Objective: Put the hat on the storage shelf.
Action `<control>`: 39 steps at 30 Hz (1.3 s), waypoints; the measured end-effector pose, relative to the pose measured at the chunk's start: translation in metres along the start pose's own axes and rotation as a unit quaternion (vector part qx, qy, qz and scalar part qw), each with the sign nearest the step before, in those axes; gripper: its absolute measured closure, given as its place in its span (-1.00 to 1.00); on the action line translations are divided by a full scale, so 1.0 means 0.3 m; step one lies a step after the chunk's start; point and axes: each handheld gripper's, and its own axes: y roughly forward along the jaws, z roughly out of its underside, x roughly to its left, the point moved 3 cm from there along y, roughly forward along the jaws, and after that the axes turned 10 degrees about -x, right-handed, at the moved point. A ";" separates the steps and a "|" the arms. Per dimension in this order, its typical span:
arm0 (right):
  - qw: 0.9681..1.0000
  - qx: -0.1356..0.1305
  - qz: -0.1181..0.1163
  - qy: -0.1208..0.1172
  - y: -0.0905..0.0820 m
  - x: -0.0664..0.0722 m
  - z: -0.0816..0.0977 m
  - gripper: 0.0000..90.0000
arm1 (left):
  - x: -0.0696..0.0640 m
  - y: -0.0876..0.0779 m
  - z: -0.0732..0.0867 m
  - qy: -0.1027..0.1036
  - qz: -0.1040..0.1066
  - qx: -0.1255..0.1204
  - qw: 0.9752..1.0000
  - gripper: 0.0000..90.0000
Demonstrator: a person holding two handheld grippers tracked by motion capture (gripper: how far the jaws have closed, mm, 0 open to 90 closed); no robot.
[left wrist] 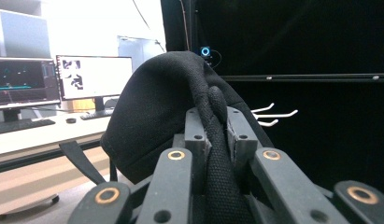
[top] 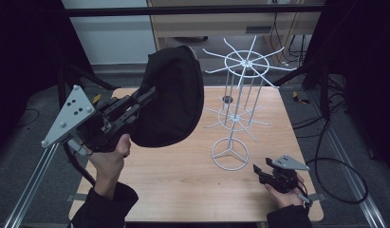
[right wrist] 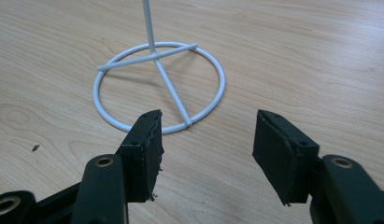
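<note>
The left hand-held gripper (top: pixel 147 97) is clenched on a black fabric cap (top: pixel 171 97), held aloft beside the white wire hook stand (top: pixel 240 111) on the table (top: pixel 183 180). The right hand-held gripper (right wrist: pixel 206 149) rests released by the stand's ring base. Likely next: hang the cap on an upper hook.

1. I can read no words, brands or numbers here.
2. The white screen (left wrist: pixel 94 77) far off has black shapes on it, but they are too small and blurry to read as letters.
</note>
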 end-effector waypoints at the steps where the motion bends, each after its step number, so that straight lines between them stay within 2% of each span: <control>1: 1.000 0.001 0.000 0.000 0.000 0.000 0.000 -0.06 | -0.004 0.008 0.000 0.000 0.002 0.000 1.000 0.80; 11: 1.000 0.001 -0.002 0.002 0.000 0.002 0.000 -0.06 | -0.024 0.089 0.021 -0.006 0.019 0.009 1.000 0.80; 22: 1.000 0.001 -0.003 -0.003 0.002 0.003 0.001 -0.06 | -0.023 0.162 0.096 -0.023 0.036 0.031 0.999 0.79; 31: 1.000 0.003 -0.004 -0.003 0.003 0.004 0.002 -0.06 | 0.012 0.159 0.145 -0.052 0.041 0.042 0.997 0.78; 39: 1.000 0.004 -0.005 0.001 0.003 0.007 0.002 -0.06 | 0.051 0.137 0.210 -0.062 0.030 0.062 0.996 0.77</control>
